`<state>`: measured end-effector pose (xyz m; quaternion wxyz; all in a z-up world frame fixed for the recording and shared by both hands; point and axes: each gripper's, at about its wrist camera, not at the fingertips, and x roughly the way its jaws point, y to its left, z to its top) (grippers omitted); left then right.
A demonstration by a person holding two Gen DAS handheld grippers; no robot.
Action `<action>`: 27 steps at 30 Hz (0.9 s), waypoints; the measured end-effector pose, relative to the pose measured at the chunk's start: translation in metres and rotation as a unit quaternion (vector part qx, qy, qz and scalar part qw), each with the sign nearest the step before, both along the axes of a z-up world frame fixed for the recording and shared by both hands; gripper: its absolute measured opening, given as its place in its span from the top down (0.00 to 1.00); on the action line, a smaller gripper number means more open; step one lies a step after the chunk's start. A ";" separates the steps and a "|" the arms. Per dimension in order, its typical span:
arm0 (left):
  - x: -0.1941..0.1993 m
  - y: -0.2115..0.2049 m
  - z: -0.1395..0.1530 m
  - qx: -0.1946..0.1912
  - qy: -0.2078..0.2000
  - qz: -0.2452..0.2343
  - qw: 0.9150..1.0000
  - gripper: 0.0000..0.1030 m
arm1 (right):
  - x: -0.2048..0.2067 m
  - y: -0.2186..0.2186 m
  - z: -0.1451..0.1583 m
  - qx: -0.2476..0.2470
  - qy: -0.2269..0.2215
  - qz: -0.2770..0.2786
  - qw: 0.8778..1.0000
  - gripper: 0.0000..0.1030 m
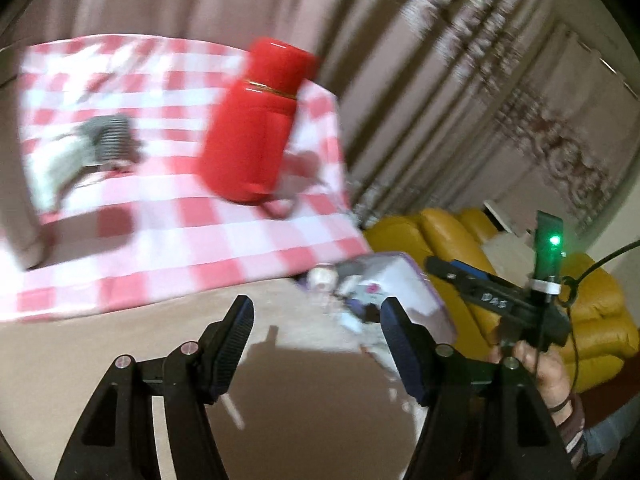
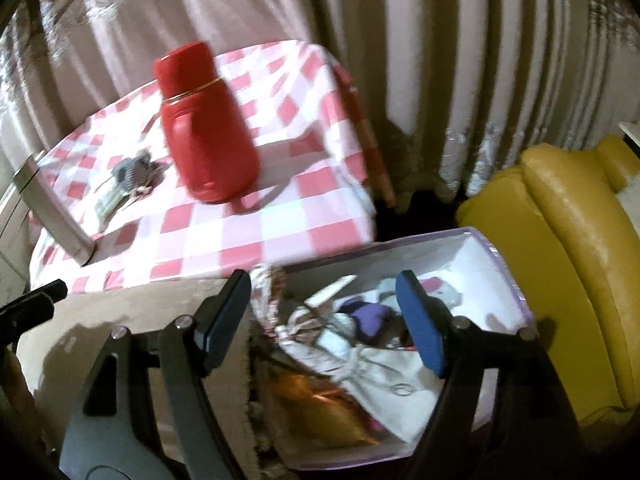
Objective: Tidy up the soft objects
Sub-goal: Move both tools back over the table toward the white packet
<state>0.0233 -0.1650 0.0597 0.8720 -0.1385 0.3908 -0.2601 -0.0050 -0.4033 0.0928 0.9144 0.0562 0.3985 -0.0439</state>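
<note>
You are in a home living room: long patterned curtains [image 2: 460,60] hang behind, a mustard leather sofa [image 2: 568,248] sits beside you, and a red-checked tablecloth [image 2: 280,216] carries a red thermos jug [image 2: 208,132].

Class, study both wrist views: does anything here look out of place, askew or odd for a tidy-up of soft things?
Two things stand out. A grey striped cloth lies crumpled on the checked tablecloth, apart from the box where other soft items are heaped. Beside it stands a hard red flask, no soft object. Nothing looks spilled or damaged.
</note>
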 end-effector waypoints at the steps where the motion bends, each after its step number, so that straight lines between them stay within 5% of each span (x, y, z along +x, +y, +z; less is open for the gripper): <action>1: -0.003 0.014 -0.001 0.000 0.000 0.015 1.000 0.35 | 0.002 0.007 -0.001 0.001 0.001 0.009 1.000 0.25; 7: -0.025 0.114 -0.011 -0.015 0.013 0.121 0.992 0.35 | 0.017 0.060 -0.006 0.001 0.016 0.077 0.997 0.24; 17: -0.023 0.259 -0.021 -0.017 0.020 0.266 0.963 0.35 | 0.056 0.147 -0.011 -0.004 0.038 0.180 0.983 0.21; 21: 0.011 0.297 -0.021 -0.011 0.029 0.263 0.964 0.33 | 0.083 0.183 -0.010 -0.012 0.040 0.218 0.975 0.20; 27: 0.095 0.324 -0.037 -0.014 0.068 0.200 0.977 0.29 | 0.134 0.232 -0.012 -0.022 0.037 0.257 0.966 0.19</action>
